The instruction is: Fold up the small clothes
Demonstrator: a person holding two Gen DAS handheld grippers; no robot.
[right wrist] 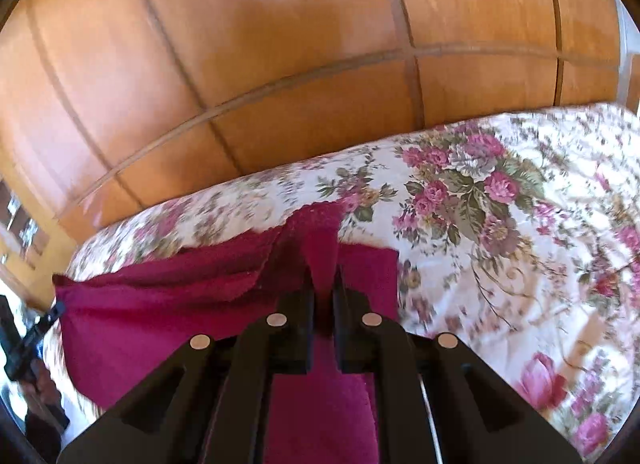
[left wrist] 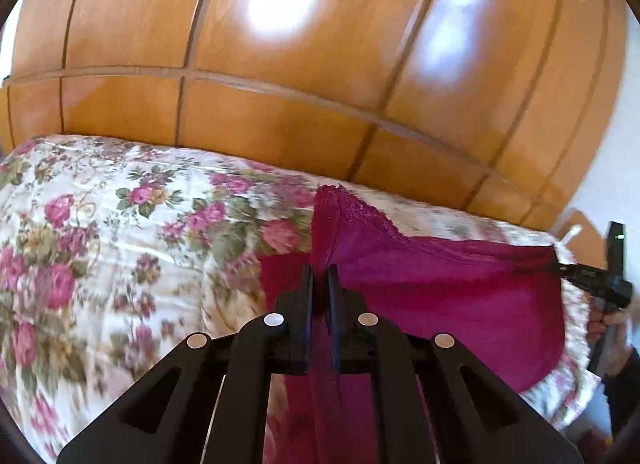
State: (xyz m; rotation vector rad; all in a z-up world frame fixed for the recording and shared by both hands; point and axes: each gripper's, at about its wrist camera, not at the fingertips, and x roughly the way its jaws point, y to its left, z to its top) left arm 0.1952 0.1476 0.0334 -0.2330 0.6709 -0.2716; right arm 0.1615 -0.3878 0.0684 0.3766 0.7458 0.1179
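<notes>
A magenta garment (left wrist: 448, 288) with a lace edge hangs stretched between my two grippers above the floral bedspread (left wrist: 100, 232). My left gripper (left wrist: 321, 272) is shut on one corner of it; cloth stands up between the fingers and hangs below. My right gripper (right wrist: 323, 276) is shut on the other corner of the garment (right wrist: 168, 304). The right gripper shows at the far right of the left wrist view (left wrist: 560, 266), pinching the cloth. The left gripper shows at the far left of the right wrist view (right wrist: 56, 310).
The bed with the floral bedspread (right wrist: 500, 224) lies under the garment. A tall wooden wardrobe (left wrist: 280, 112) with panelled doors stands close behind the bed; it also fills the top of the right wrist view (right wrist: 280, 84). A white wall (left wrist: 616, 184) is at the right.
</notes>
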